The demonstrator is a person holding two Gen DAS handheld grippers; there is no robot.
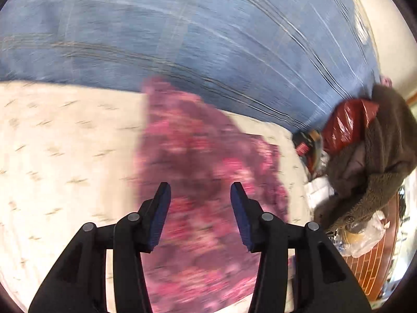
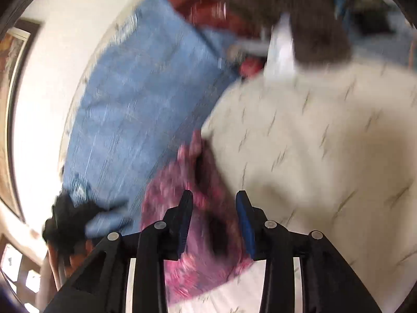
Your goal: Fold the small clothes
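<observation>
Blur across both wrist views. Pink patterned garment [image 1: 198,161] spread flat on cream bedsheet [image 1: 65,143], upper edge overlapping blue striped blanket [image 1: 208,39]. Left gripper [image 1: 200,195] above the garment's lower middle, jaws parted, dark blue pads [image 1: 161,216] bare, nothing pinched between them. No contact between pads and cloth visible; cloth behind the gap, apart from the fingers.

Same pink patterned garment [image 2: 187,208] in the right wrist view, bunched and creased, a dark fold down its middle, lying where cream bedsheet [image 2: 312,143] meets blue striped blanket [image 2: 135,104]. Right gripper [image 2: 214,200] likewise released, jaws standing apart with the garment behind the gap. Pad-to-cloth contact on the left finger hard to judge through the blur; no cloth visibly clamped.

Brown fleece garment [image 1: 378,143] heaped off the bed's far side, draped over red plastic bag [image 1: 349,122] and clutter, with clear plastic wrap [image 1: 365,237] lower down. Black bundle [image 2: 65,221] at the blanket's edge in the right view, near the left border. White wall [image 2: 57,52] behind the blanket, framed picture [image 2: 10,104] at the extreme left.
</observation>
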